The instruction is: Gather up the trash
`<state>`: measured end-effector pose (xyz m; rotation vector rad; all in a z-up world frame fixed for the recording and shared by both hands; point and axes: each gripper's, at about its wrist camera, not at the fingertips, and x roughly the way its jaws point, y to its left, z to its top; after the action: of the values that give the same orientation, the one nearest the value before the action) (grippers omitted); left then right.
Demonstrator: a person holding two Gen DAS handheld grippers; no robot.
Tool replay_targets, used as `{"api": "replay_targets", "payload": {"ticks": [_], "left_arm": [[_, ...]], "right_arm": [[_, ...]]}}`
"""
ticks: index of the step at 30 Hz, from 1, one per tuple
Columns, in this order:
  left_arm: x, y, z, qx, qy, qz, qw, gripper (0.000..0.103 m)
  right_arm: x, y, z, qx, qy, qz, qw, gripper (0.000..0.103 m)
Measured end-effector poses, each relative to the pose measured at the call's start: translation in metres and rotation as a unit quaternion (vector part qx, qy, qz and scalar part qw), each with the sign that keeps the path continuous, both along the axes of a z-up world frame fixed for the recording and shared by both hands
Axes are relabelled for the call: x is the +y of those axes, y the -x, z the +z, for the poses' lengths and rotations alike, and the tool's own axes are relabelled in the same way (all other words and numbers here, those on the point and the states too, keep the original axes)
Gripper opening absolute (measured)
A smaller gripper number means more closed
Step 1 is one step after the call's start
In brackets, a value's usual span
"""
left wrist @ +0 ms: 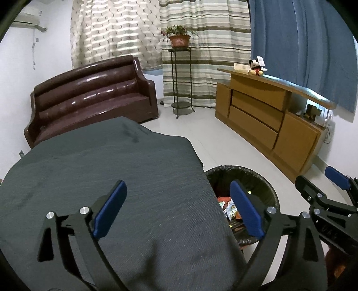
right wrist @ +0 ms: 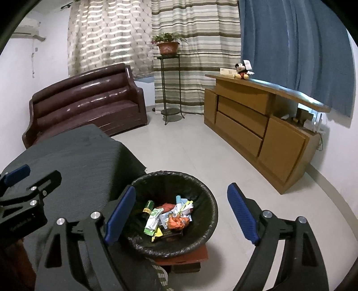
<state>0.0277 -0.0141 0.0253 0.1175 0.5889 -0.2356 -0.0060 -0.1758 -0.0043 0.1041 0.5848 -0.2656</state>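
Blue-padded grippers above grey-clothed bench (left wrist: 111, 179) and bin

Left gripper (left wrist: 177, 210) over bench edge, jaws spread, holding nothing; right gripper (right wrist: 182, 215) over black-lined trash bin (right wrist: 208, 226) on floor beside bench, jaws spread, holding nothing; wrappers (right wrist: 170, 218) and green bottle (right wrist: 147, 207) inside; labels unreadable

Place: home living room | Signs: brown sofa (left wrist: 94, 98), curtains (left wrist: 201, 44), potted plant (left wrist: 179, 38) on stand, wooden cabinet (left wrist: 268, 120) with plush toy (left wrist: 256, 66), wall air conditioner (left wrist: 26, 20)
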Motion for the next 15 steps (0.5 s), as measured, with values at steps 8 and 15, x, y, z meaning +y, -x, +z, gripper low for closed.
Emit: {"api": "replay_targets", "payload": {"ticks": [8, 15], "left_arm": [[0.007, 0.017, 0.011, -0.017, 0.002, 0.007, 0.9998, 0.093], [0.011, 0.022, 0.014, -0.019, 0.008, 0.01, 0.9997, 0.093]], "right_arm": [[0.007, 0.011, 0.006, -0.011, 0.001, 0.001, 1.0, 0.082], [0.012, 0.018, 0.011, -0.023, 0.004, 0.003, 1.0, 0.082]]}}
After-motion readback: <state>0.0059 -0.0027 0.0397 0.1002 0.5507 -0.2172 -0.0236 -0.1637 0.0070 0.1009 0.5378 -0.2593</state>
